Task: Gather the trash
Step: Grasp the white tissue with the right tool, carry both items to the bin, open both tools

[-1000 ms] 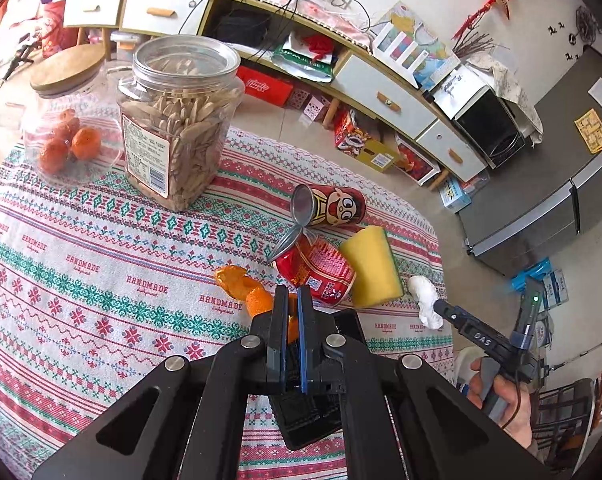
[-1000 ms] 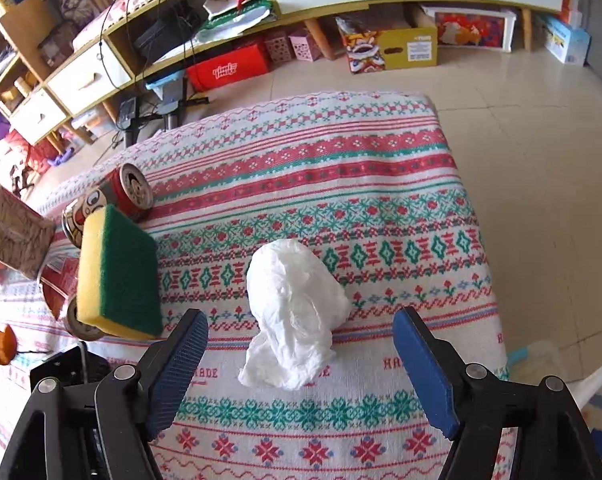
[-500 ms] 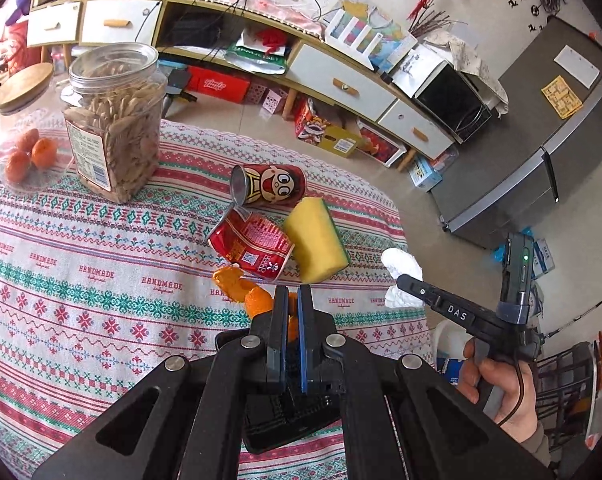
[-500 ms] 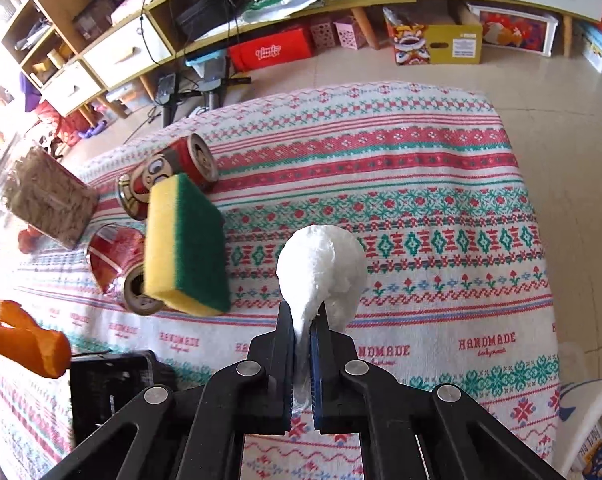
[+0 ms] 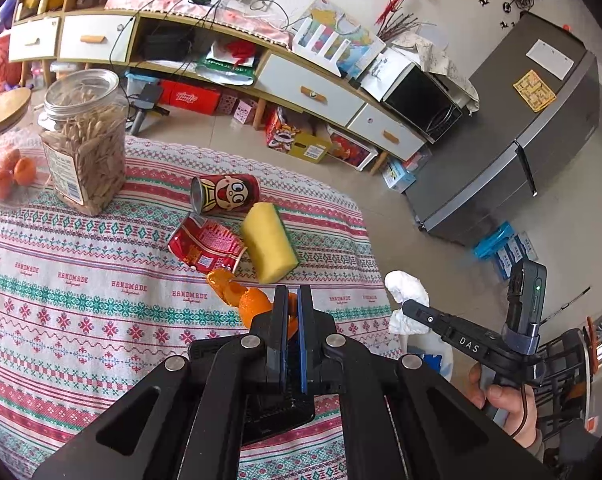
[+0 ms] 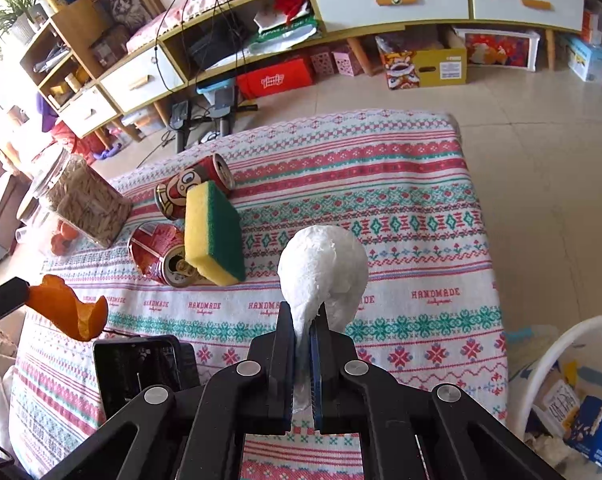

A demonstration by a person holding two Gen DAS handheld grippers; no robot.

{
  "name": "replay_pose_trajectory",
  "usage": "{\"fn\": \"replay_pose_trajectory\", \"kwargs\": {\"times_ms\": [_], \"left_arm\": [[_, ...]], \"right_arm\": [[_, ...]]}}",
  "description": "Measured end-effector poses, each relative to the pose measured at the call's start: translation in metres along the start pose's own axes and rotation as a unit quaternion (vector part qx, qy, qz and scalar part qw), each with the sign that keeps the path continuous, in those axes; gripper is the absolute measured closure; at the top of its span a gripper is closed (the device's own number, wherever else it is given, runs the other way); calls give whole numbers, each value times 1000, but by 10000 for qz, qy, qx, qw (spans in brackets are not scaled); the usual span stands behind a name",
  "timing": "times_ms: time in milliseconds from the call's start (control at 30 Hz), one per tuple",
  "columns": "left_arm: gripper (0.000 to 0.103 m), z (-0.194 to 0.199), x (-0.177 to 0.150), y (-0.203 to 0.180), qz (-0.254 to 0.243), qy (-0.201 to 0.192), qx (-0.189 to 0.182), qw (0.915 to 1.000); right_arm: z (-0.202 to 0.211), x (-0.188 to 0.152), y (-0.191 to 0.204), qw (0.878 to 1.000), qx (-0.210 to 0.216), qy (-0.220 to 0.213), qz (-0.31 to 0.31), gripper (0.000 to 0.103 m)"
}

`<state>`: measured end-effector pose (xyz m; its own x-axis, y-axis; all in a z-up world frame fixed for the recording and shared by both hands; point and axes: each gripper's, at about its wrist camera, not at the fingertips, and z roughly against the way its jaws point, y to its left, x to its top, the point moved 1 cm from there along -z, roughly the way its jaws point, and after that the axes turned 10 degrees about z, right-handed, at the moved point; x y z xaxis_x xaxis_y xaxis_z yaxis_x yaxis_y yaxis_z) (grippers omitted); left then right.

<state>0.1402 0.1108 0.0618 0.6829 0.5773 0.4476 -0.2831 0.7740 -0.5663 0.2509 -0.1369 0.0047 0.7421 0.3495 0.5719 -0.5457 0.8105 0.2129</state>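
Trash is in both of your grippers. Your right gripper (image 6: 301,320) has its jaws squeezed on a white tissue (image 6: 323,268), and the wad hangs up off the table (image 6: 421,208). Your left gripper (image 5: 292,300) has its jaws squeezed on an orange peel (image 5: 241,294), and that is off the cloth too.

More trash is on the table. A crushed can (image 6: 159,254) lies near the middle. A cartoon can (image 6: 181,192) lies on its side just past it, on the far side. A sponge (image 6: 215,232) leans on both cans. A jar (image 5: 83,142) of seeds stands far left. A black phone (image 6: 137,368) lies near you, on the left.

I think you are at the carry step: both pieces are picked up and not yet dropped. A white bin (image 6: 541,364) sits on the floor off the right edge of the table, with some trash in it.

Next, you likely need to swing the right gripper over that bin and let the jaws open so the tissue falls in. The tissue is light and may stick to a pad, so open wide. Then the peel goes the same way.
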Motion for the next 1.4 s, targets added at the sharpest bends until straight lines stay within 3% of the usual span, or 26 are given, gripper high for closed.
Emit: {"fn": "replay_pose_trajectory", "kwargs": {"times_ms": [133, 367, 567, 700, 833, 933, 1000, 1200, 1400], "left_arm": [[100, 7, 3, -15, -100, -217, -101, 9997], [100, 19, 11, -36, -181, -684, -190, 9973], [100, -8, -22, -80, -485, -223, -510, 9973], [100, -34, -46, -112, -561, 127, -888, 9944], [100, -69, -69, -140, -518, 450, -1196, 9904], [100, -95, -89, -163, -527, 760, -1386, 9860], [100, -111, -102, -180, -613, 909, -1484, 9828], [100, -161, -137, -219, -822, 1325, -1532, 9758], [100, -210, -165, -236, -873, 1702, -1436, 9710]], "right_arm": [[12, -13, -1, 9999, 77, 51, -50, 98], [51, -28, -29, 9982, 279, -316, -421, 98], [76, -42, -66, 9938, 363, -518, -911, 98], [94, -54, -98, 9890, 143, -642, -1324, 98], [116, -67, -139, 9783, 31, -820, -1901, 98], [128, -78, -168, 9697, -288, -844, -2274, 97], [135, -86, -186, 9627, -215, -886, -2548, 97], [130, -103, -211, 9554, -317, -567, -2880, 95], [116, -105, -222, 9537, -325, -351, -2969, 94]]}}
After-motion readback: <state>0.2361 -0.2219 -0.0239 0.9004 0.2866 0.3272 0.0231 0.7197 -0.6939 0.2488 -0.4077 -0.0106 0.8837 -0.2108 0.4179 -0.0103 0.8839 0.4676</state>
